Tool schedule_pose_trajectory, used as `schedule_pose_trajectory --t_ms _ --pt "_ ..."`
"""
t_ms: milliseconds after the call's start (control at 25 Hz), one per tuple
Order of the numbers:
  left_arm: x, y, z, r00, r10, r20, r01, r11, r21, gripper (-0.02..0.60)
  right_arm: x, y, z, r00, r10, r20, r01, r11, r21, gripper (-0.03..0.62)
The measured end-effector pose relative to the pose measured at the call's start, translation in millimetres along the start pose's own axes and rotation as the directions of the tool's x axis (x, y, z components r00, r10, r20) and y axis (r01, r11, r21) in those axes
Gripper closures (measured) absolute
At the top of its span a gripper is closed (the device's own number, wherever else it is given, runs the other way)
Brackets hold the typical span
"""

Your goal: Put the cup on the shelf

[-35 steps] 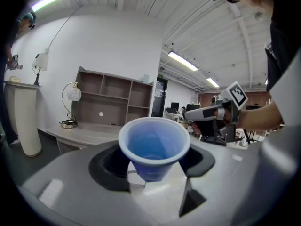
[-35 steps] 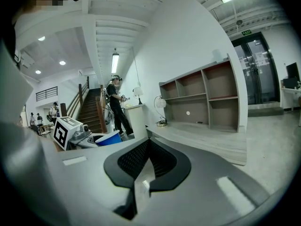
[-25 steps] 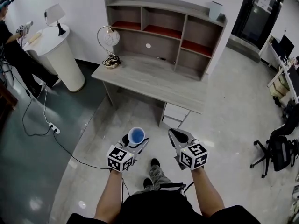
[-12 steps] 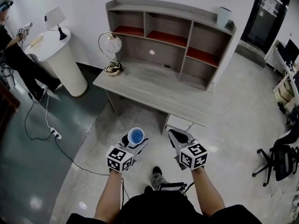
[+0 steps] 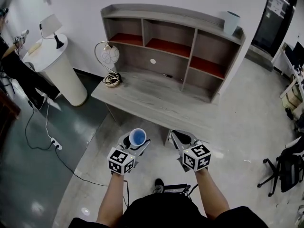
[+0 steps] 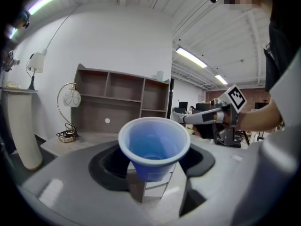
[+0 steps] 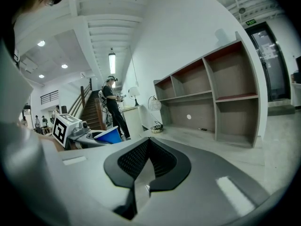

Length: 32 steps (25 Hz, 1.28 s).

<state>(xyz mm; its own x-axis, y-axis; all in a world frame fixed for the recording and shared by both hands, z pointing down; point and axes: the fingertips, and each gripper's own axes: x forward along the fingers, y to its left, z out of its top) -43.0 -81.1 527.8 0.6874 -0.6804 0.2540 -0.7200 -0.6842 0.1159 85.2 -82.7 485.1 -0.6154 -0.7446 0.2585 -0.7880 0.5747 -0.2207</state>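
A blue cup (image 5: pixel 137 137) with a white rim stands upright between the jaws of my left gripper (image 5: pixel 136 142), which is shut on it. In the left gripper view the cup (image 6: pixel 153 147) fills the centre, with the grey wooden shelf (image 6: pixel 122 98) behind it. My right gripper (image 5: pixel 178 139) is held beside it, shut and empty; its jaws meet at the tip (image 7: pixel 147 143). The shelf (image 5: pixel 175 37), with red-lined compartments, stands on a desk (image 5: pixel 152 96) just ahead of both grippers. From the right gripper view the cup (image 7: pixel 109 135) shows at the left.
A globe lamp (image 5: pixel 108 56) stands at the desk's left end. A pale cup (image 5: pixel 231 22) sits on the shelf's top right. A white round stand (image 5: pixel 52 65) and a person (image 5: pixel 14 65) are at the left. A floor cable (image 5: pixel 54 144) and an office chair (image 5: pixel 287 167) flank me.
The desk and shelf have come closer as I walked forward. Both grippers keep the same pose, with the cup still held in the left one.
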Motion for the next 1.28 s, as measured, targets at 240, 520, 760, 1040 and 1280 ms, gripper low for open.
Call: schedule_pose_trajectory --t_ms 240,520,760,1040,1280 --pt "24 18 7 1.0 0.031 -0.001 -0.031 0.999 -0.012 0.288 22 -26 10 1.0 0.023 -0.011 -0.023 1.0 -0.001 0.582" --pt "43 37 10 0.999 0.049 -0.008 -0.049 0.998 -0.024 0.288 45 -44 16 0.999 0.04 -0.02 -0.04 0.999 0.006 0.582" --pt "57 60 7 0.999 0.05 -0.009 -0.05 0.998 -0.038 0.288 68 -55 18 0.999 0.038 -0.031 -0.038 0.999 0.002 0.582" --pt "87 96 20 1.0 0.018 0.002 -0.018 0.999 -0.031 0.288 99 -76 32 1.0 -0.001 -0.024 0.001 1.0 0.002 0.582" --pt "110 138 29 1.0 -0.019 -0.009 0.019 0.999 -0.03 0.288 139 -91 45 0.999 -0.038 -0.029 0.038 0.999 0.009 0.582"
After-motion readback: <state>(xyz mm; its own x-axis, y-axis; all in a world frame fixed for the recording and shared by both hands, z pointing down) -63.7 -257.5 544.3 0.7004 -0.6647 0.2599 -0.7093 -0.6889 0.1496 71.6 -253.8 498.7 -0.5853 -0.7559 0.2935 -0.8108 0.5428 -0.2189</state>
